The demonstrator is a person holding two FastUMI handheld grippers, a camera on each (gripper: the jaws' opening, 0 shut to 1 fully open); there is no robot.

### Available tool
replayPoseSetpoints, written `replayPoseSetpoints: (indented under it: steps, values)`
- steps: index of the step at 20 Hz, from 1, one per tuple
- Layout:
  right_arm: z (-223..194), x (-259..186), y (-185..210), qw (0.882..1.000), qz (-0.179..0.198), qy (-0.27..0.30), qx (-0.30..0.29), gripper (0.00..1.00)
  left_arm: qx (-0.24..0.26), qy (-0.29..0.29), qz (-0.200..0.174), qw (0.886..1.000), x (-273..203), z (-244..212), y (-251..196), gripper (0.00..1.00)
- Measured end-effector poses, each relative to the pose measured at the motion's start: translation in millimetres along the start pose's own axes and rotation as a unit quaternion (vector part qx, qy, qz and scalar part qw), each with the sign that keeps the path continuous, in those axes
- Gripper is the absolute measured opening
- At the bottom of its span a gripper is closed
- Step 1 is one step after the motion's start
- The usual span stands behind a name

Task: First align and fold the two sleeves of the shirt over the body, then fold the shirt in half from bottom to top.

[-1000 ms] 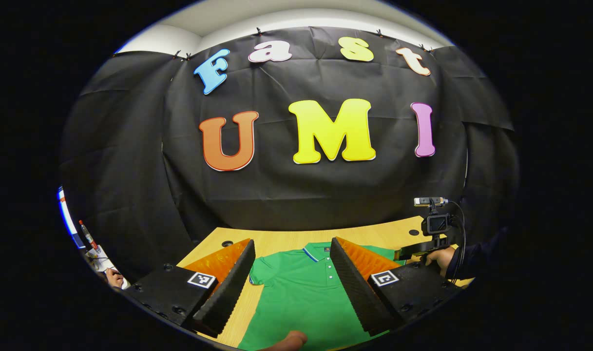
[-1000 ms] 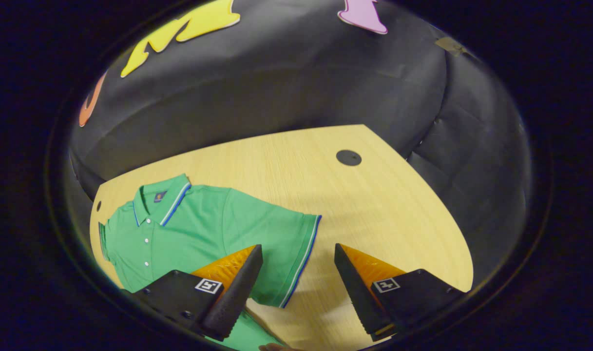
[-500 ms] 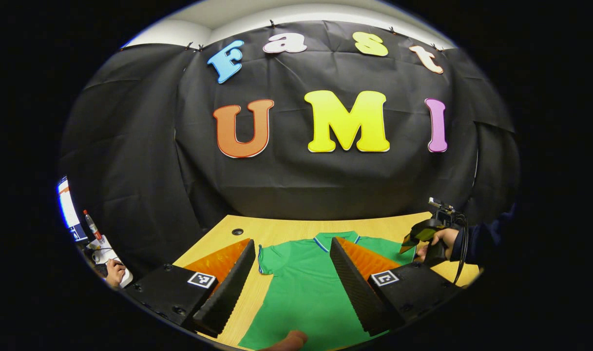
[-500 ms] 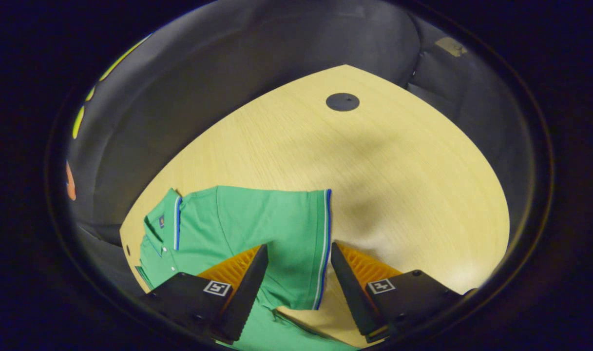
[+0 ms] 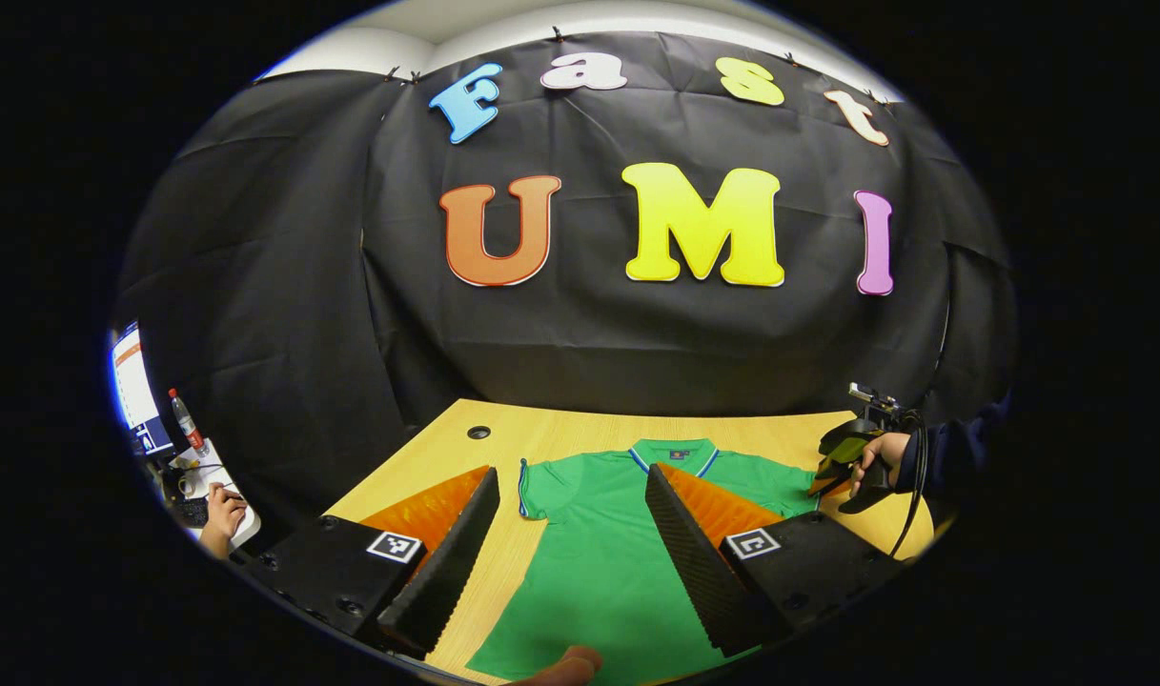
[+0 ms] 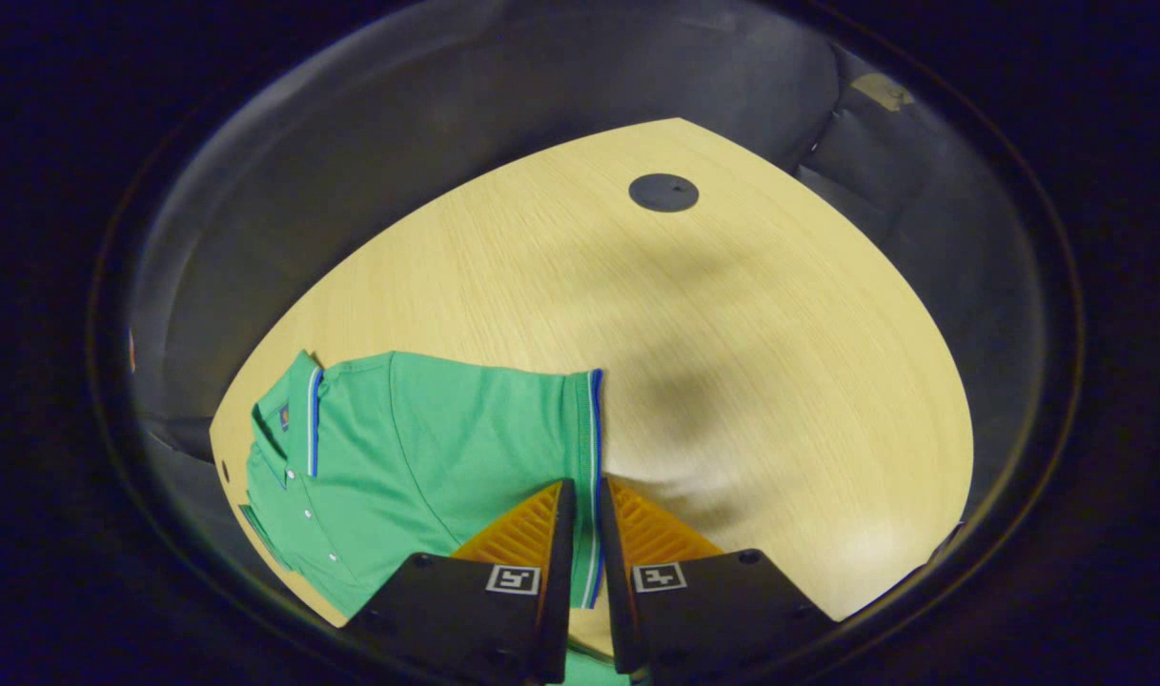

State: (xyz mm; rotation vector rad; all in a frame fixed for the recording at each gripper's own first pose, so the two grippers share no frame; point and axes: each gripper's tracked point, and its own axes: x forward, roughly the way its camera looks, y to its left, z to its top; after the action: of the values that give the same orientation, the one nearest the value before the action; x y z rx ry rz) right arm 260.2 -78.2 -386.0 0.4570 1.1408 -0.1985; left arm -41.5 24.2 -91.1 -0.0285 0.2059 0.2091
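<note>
Pale wood-grain desk point(image 6: 732, 362) carries your green polo shirt point(image 6: 417, 448), lying flat with its striped collar toward the wall. Your right hand-held gripper point(image 6: 580, 534) is pinched nearly closed on the sleeve's blue-trimmed cuff point(image 6: 591, 429). Your left hand-held gripper point(image 5: 572, 534) hangs wide apart, holding nothing, above the shirt's body.

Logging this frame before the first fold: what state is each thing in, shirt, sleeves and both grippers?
Shirt: spread flat on the table, unfolded, collar toward the wall.
Right sleeve: out to the side, its striped cuff between the right gripper's jaws.
Left sleeve: out flat, untouched.
Right gripper: jaws nearly shut on the cuff.
Left gripper: jaws wide open above the shirt.
</note>
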Motion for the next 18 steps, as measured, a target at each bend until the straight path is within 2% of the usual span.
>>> replayPoseSetpoints:
  steps: [4, 5, 7, 8, 12, 13, 14, 17, 18]
  values:
    - [3.8, -3.2, 0.1, 1.000, 0.011, 0.000, -0.010, 0.06, 0.000, 0.005, 0.002, 1.000, -2.4, -2.8, 0.7, 1.00]
    - [3.7, -2.1, -0.9, 1.000, 0.008, -0.003, -0.020, 0.06, 0.001, 0.005, 0.004, 1.000, -3.0, -2.1, 1.7, 1.00]
    - [7.3, -12.5, -1.2, 0.999, 0.000, -0.013, -0.047, 0.00, 0.003, 0.004, 0.005, 1.000, -5.3, -2.1, 4.9, 1.00]
    - [9.7, -18.0, 2.4, 0.998, -0.001, -0.021, -0.053, 0.03, 0.003, 0.004, 0.005, 1.000, -5.8, -2.0, 5.5, 1.00]
    - [20.5, -46.0, 20.6, 0.994, 0.005, -0.064, -0.087, 0.03, -0.002, 0.001, 0.004, 1.000, -8.8, -1.1, 6.9, 1.00]
    - [22.1, -53.0, 26.3, 0.992, 0.004, -0.074, -0.102, 0.00, -0.002, -0.002, 0.003, 1.000, -9.3, 0.2, 7.8, 0.99]
    - [22.6, -59.5, 33.6, 0.990, 0.007, -0.083, -0.117, 0.02, -0.003, -0.005, 0.003, 1.000, -10.7, 3.0, 8.4, 0.99]
    - [19.9, -76.7, 59.2, 0.982, 0.016, -0.105, -0.159, 0.00, -0.005, -0.013, 0.003, 1.000, -12.8, 7.6, 11.1, 0.99]
    - [17.7, -80.4, 69.5, 0.979, 0.022, -0.110, -0.171, 0.03, -0.007, -0.015, 0.004, 1.000, -13.5, 8.3, 13.1, 0.99]
